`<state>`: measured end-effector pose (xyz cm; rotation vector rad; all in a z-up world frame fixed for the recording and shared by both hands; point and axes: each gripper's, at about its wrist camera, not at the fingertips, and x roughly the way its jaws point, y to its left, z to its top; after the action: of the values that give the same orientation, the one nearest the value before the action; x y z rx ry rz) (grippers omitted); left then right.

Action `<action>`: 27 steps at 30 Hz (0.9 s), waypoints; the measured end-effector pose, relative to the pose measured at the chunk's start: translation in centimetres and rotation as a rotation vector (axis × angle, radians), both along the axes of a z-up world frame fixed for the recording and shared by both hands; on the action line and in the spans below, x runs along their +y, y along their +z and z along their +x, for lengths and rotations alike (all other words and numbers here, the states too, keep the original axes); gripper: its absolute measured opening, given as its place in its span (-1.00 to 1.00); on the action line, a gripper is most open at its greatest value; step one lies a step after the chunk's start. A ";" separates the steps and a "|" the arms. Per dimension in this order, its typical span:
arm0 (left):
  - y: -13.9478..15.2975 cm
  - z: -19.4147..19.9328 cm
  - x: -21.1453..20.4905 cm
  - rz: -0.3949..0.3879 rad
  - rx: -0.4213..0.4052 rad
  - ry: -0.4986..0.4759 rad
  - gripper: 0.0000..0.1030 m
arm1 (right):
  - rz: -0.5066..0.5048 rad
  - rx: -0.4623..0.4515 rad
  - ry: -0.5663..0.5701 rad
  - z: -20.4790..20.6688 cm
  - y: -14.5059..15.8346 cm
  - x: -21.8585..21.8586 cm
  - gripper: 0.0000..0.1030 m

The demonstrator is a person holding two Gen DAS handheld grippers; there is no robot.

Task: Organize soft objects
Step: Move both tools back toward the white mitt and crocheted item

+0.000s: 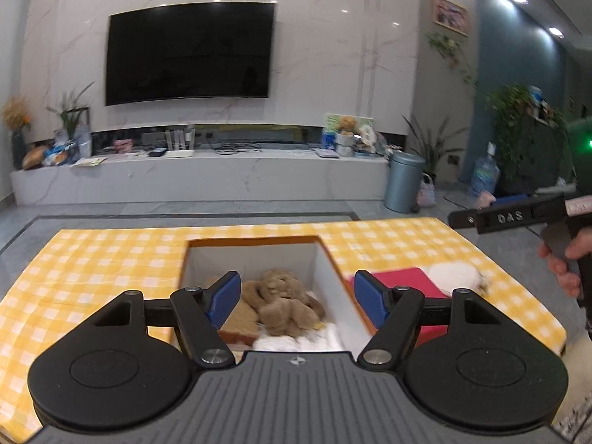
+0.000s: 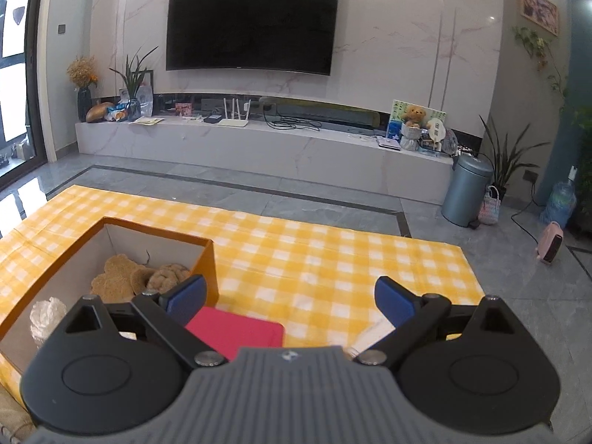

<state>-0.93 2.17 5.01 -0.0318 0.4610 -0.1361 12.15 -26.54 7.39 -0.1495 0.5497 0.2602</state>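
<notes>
Fingers on both grippers stand wide apart and hold nothing. Between the left gripper fingers, a bit ahead, sits the box on the table with the yellow checked cloth. In the box lie a brown plush toy, a flat tan bear-shaped thing and some fluffy white stuff near the front. Just past the left gripper's right-hand finger, outside the box, lie a red pad and a white fluffy thing. The red pad also shows low between the right gripper fingers, nearer the left one. The white thing peeks out under the right finger there, mostly hidden.

I think those two soft things still need to go into the box. The red pad lies flat, so the fingers may slide over it and not catch an edge. The white thing is squishy and could slip out if pinched only by its fluff. The pad sits close to the box wall, so a finger could bump the box and push it.
</notes>
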 end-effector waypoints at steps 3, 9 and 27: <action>-0.3 -0.2 -1.9 0.024 0.013 -0.040 0.60 | -0.029 -0.017 0.001 -1.0 -0.2 -1.4 0.86; -1.7 -0.1 -6.1 0.084 0.048 -0.113 0.60 | -0.141 -0.038 -0.117 -1.1 -1.2 -5.5 0.86; -2.7 1.8 -18.9 0.192 0.081 -0.311 0.61 | 0.063 0.106 -0.444 -2.0 -6.7 -20.6 0.87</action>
<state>0.84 -16.68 2.29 0.2244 0.5567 -0.3959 10.14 -47.15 0.71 0.0495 0.6632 -0.1473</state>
